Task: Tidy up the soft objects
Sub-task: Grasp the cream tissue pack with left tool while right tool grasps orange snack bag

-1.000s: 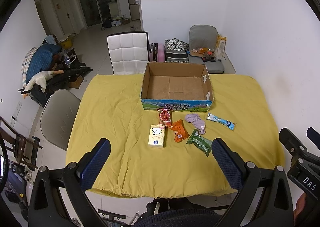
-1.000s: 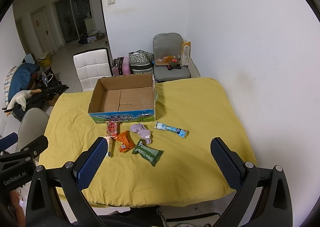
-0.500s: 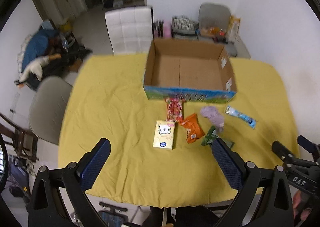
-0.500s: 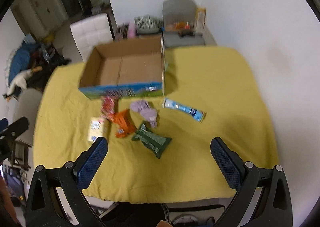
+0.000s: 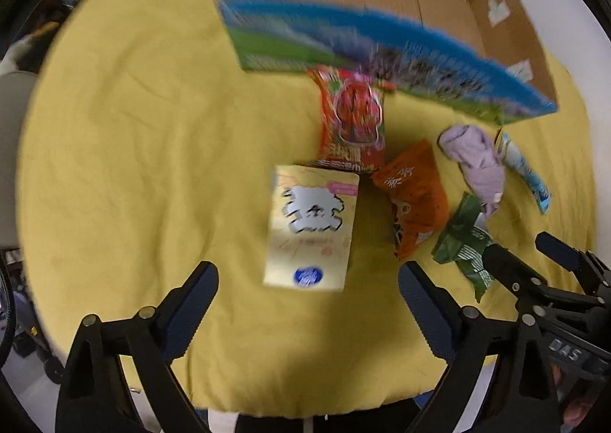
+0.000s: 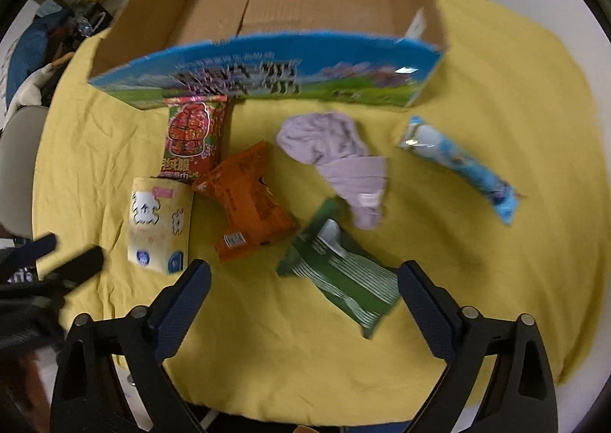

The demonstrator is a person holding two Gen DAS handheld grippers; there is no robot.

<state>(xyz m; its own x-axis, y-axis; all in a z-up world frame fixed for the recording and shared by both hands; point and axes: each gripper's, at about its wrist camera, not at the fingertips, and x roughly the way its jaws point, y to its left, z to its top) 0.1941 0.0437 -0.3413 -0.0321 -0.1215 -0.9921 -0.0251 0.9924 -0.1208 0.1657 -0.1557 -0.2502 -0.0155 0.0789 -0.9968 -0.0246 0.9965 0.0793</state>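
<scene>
Several soft items lie on the yellow cloth in front of an open cardboard box (image 5: 382,5) (image 6: 290,12). A pale yellow tissue pack (image 5: 311,226) (image 6: 160,219) lies just ahead of my open left gripper (image 5: 307,299). A green packet (image 6: 340,276) (image 5: 464,245) lies between the fingers of my open right gripper (image 6: 303,299). A red packet (image 6: 194,138) (image 5: 353,119), an orange packet (image 6: 248,203) (image 5: 414,196), a lilac cloth (image 6: 340,158) (image 5: 477,161) and a blue tube packet (image 6: 462,169) (image 5: 525,173) lie around them. Both grippers are empty.
The yellow-covered table (image 5: 133,150) (image 6: 515,108) ends close below both grippers. A grey chair (image 6: 19,165) stands at the left edge. The right gripper shows in the left wrist view (image 5: 534,268), the left gripper in the right wrist view (image 6: 49,261).
Both grippers have moved down and forward toward the items, which now look much larger. The left closed in on the tissue pack, the right on the green packet. Nothing was grasped.
</scene>
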